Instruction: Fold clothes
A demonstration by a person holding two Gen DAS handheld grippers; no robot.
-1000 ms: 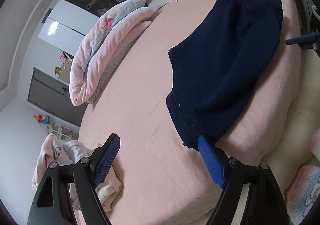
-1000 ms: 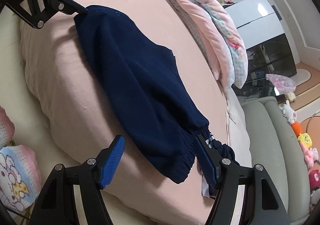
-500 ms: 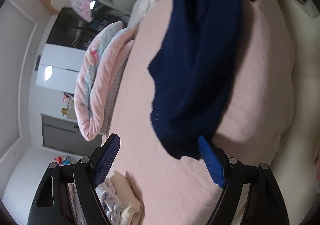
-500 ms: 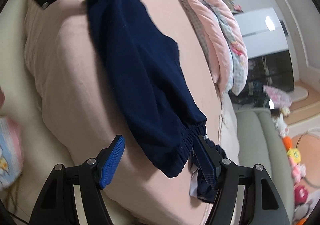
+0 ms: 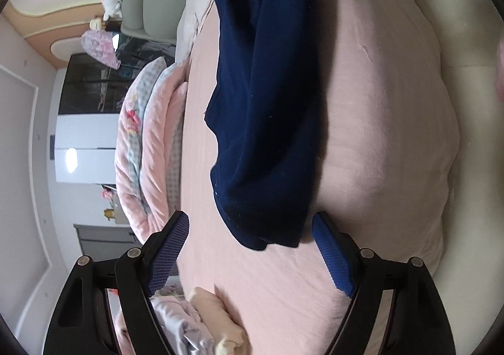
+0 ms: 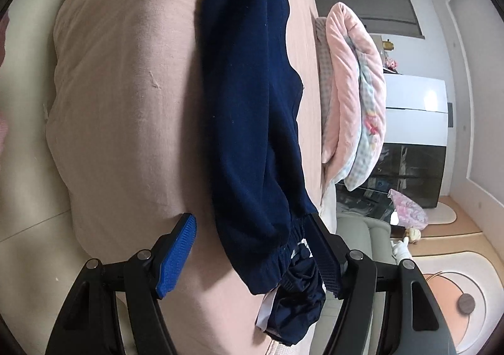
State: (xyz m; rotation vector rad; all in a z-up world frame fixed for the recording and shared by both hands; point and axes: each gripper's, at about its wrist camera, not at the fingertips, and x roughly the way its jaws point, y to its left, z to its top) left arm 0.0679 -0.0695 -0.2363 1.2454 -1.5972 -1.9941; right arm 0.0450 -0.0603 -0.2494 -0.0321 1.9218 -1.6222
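Pink bedding point(image 5: 378, 121) fills both views, with navy trousers point(image 5: 264, 109) lying lengthwise through centre frame. At the bottom, the left gripper point(image 5: 250, 252) straddles one end and the right gripper point(image 6: 252, 255) the elastic waistband, both spread wide. A shallow pinch could catch one layer, skewing the fold.

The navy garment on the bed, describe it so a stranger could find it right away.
Start at the pink bed. Down its middle lies the navy garment, a long dark strip with an elastic band at one end. The rolled quilt beside it is pale pink, so it is the only dark thing spread there.
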